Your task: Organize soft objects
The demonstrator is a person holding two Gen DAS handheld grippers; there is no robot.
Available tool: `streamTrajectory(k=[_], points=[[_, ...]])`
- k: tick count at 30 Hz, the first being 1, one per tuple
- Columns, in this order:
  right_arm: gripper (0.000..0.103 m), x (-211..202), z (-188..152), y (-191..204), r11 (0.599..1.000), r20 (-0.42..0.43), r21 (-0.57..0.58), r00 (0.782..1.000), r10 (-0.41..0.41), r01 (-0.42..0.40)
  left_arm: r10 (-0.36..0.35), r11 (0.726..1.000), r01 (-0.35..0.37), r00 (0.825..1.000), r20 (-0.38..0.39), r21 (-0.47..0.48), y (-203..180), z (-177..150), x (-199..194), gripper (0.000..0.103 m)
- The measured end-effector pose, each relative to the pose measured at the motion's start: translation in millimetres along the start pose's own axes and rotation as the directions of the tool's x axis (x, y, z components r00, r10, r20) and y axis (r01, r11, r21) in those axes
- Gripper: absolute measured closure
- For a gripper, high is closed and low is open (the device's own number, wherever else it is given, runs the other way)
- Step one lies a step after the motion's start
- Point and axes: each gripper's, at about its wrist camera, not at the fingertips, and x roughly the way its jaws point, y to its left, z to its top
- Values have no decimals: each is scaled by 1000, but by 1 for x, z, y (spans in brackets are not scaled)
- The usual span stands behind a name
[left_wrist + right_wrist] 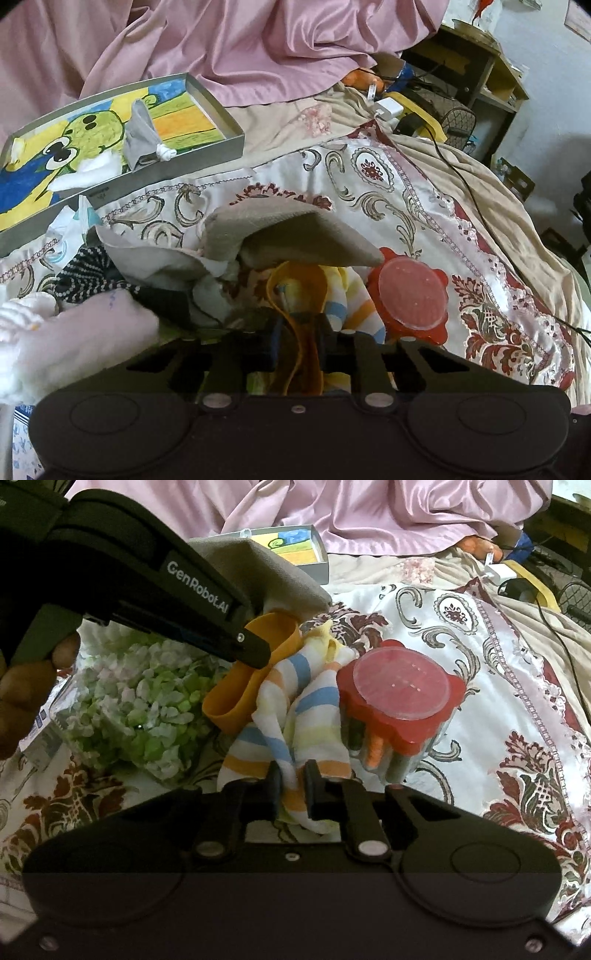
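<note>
Your left gripper (297, 328) reaches low over the bed (424, 192), its fingers (255, 651) clenched on the orange band (240, 694) of a sock. From the right wrist view it comes in from the upper left, angled down, with your hand (26, 701) on its handle. Your right gripper (293, 786) lies close to the bedspread, its fingers pinched on the striped sock (295, 709). The two socks touch, bunched together just beside the red-lidded jar (397, 698) on the right. A beige cloth (295, 232) drapes over the pile behind. The shallow box (207, 158) with the cartoon picture sits farther back to the left, a grey cloth (138, 133) inside it. Open bedspread lies to the right of the jar.
</note>
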Motion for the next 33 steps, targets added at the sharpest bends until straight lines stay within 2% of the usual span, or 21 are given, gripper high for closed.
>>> streamTrajectory(k=[3, 5, 10, 15, 20, 22, 24, 29, 33], points=[[96, 0, 0, 0, 1000, -1, 1, 1000, 0, 0, -1, 1000, 1, 1000, 1, 10, -2, 0, 0, 82], [96, 0, 0, 0, 1000, -1, 3, 1000, 1, -1, -9, 1000, 9, 1000, -3, 9, -3, 1, 1, 74], [96, 1, 1, 0, 1000, -2, 3, 1000, 3, -3, -14, 999, 14, 1000, -17, 39, -12, 4, 3, 62], [96, 0, 1, 1, 1000, -2, -1, 1000, 3, -3, -24, 998, 26, 999, -34, 57, -19, 9, 8, 60], [96, 0, 0, 2, 1000, 1, -1, 1000, 2, -2, 26, 998, -23, 997, -73, 52, -29, 14, 25, 68], [97, -1, 0, 2, 1000, 3, -4, 1000, 1, -1, 44, 998, -40, 995, -92, 39, -28, 15, 30, 82], [99, -1, 0, 3, 1000, 8, -10, 1000, -7, 7, 41, 999, -40, 994, -101, 11, -23, 16, 33, 85], [100, 0, 0, 2, 999, -5, -22, 999, -35, 35, 6, 998, -13, 995, -97, -68, -9, 14, 29, 89], [101, 0, 1, -3, 997, -15, -7, 997, -78, 78, -3, 997, -4, 996, -88, -80, -7, 13, 25, 89]])
